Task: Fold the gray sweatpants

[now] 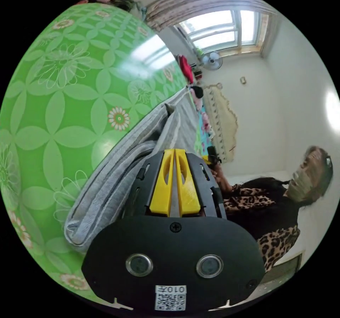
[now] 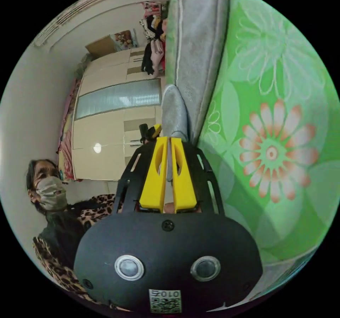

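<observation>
The gray sweatpants [image 1: 113, 180] lie folded lengthwise as a long strip on a green floral sheet [image 1: 63, 95]. My left gripper [image 1: 174, 151] has its yellow jaws shut on a gray edge of the cloth. In the right gripper view the sweatpants [image 2: 198, 41] run away along the sheet [image 2: 276, 119], and my right gripper [image 2: 167, 139] is shut on a raised gray fold [image 2: 173, 112]. Each view catches the other gripper just beyond the cloth: the right gripper [image 1: 211, 154] and the left gripper [image 2: 150, 131].
A person in a leopard-print top [image 1: 272, 204] and a face mask stands beside the bed [image 2: 53, 208]. A window [image 1: 223, 27] and a fan [image 1: 211, 61] are on the far wall. A tall wardrobe [image 2: 113, 119] stands on the opposite side, with clothes piled at the bed's end [image 2: 154, 45].
</observation>
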A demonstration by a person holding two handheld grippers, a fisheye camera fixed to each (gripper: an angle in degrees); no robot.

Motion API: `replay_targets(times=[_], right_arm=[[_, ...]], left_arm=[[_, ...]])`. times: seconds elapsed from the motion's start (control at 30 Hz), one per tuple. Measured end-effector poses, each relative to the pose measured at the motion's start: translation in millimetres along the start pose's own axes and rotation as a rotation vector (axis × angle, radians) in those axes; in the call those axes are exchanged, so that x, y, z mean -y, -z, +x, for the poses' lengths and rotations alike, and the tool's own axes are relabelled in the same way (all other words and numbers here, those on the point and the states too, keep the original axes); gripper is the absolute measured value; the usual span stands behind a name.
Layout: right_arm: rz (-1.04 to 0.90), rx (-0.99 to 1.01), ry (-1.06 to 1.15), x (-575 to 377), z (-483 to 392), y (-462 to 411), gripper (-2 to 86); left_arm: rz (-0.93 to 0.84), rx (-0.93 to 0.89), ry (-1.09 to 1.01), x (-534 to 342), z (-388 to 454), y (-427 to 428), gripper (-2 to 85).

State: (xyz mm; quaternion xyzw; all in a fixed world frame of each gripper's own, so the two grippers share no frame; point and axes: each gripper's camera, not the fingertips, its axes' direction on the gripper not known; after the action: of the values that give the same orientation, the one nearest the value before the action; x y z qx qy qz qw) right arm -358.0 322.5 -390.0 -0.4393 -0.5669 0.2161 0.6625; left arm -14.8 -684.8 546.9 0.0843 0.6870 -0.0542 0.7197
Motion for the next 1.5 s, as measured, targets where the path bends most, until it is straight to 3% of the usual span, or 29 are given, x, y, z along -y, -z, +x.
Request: replay_targets(times=[0.13, 0.2, 0.3, 0.37, 0.47, 0.7, 0.83, 1.0, 1.17, 1.43, 1.5], right_arm=[[0.267, -0.287, 0.057, 12.0, -36.0, 72.5, 8.0], [0.286, -0.376, 0.046, 24.5, -45.8, 84.5, 9.4], [0.302, -0.428, 0.054, 43.8, -63.9, 83.2, 9.1], [0.269, -0.359, 0.115, 49.9, -83.7, 68.4, 7.5], [-0.019, -0.265, 0.307, 50.6, -130.1, -5.1, 5.7], [-0.595, -0.539, 0.652, -23.2, -215.8, -234.2, 10.9], [-0.788, -0.472, 0.578, -61.0, -226.1, -315.6, 11.3], [-0.798, -0.452, 0.454, -77.3, -218.1, -349.1, 12.4], [-0.726, -0.578, 0.7, -105.1, -260.9, -364.7, 12.5], [-0.78, -1.008, 1.176, -174.8, -284.0, -422.7, 10.4], [-0.779, -1.047, 1.207, -179.8, -282.1, -425.8, 8.9]], left_arm=[[0.107, -0.085, -0.049, -13.1, 24.0, 16.0, -0.1], [0.125, -0.08, -0.053, -14.1, 32.9, 17.6, -0.1], [0.122, -0.058, -0.039, -15.1, 43.4, 16.7, -0.1], [0.136, 0.007, 0.0, -25.2, 52.6, 24.3, -0.1], [0.246, 0.041, 0.043, -62.9, 67.2, 54.4, 0.0], [0.494, 0.206, 0.357, -191.4, 55.3, 120.2, 0.6], [0.549, 0.142, 0.454, -228.1, 40.1, 127.9, 1.7], [0.496, 0.101, 0.484, -225.0, 28.2, 120.1, 3.5], [0.46, 0.04, 0.48, -220.4, 18.3, 117.7, 4.4], [0.462, -0.019, 0.505, -218.6, 5.4, 116.6, 4.0], [0.459, -0.03, 0.511, -221.5, 3.1, 115.5, 3.6]])
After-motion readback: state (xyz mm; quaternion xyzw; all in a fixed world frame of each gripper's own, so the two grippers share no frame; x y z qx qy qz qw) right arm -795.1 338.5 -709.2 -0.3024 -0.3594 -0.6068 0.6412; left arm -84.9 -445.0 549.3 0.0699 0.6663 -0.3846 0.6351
